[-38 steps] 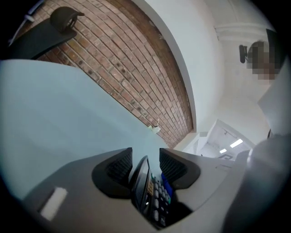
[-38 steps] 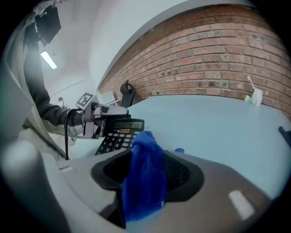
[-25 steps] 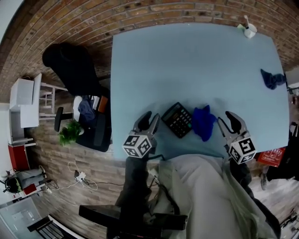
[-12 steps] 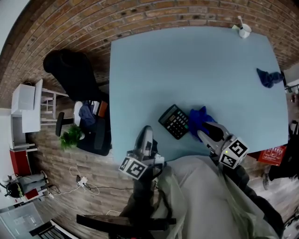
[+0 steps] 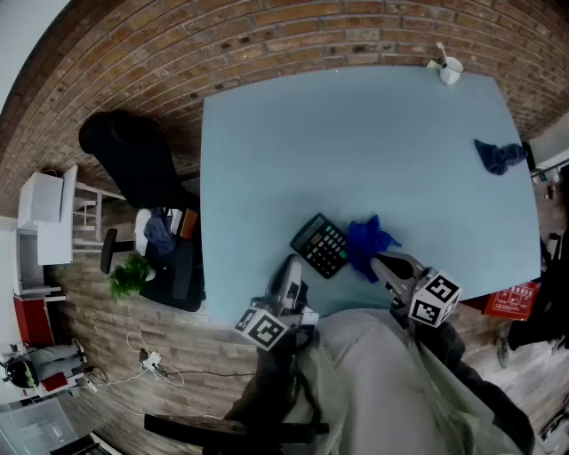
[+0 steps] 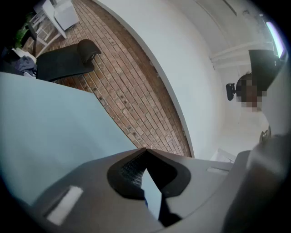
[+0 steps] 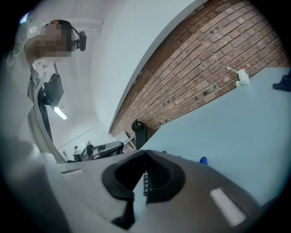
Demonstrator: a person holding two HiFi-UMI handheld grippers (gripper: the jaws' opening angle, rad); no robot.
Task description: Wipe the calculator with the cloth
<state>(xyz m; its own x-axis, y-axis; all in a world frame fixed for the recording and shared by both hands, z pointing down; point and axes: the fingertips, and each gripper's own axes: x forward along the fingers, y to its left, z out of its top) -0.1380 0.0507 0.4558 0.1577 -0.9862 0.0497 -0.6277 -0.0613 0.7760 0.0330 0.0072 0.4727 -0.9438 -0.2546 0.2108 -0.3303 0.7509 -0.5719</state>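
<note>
Near edge: left gripper (image 5: pixel 289 265) has its jaws together w/ nothing btwn them, tips just short of the calculator (image 5: pixel 320 245). Right gripper (image 5: pixel 379 263) is likewise closed & empty, tips at the cloth (image 5: pixel 367 241), which lies right beside the calculator. Likely risk: closed jaws can't pinch the cloth, only shove it. W/ nothing steadying the calculator, it could skid toward the near edge. Table (image 5: pixel 356 133) is pale blue, mostly bare. A 2nd blue rag (image 5: pixel 498 156) lies by the right edge, a white cup (image 5: pixel 449 67) at the far right corner. Black chair (image 5: pixel 133 151) off the left edge; brick wall (image 5: pixel 293 18) beyond.
</note>
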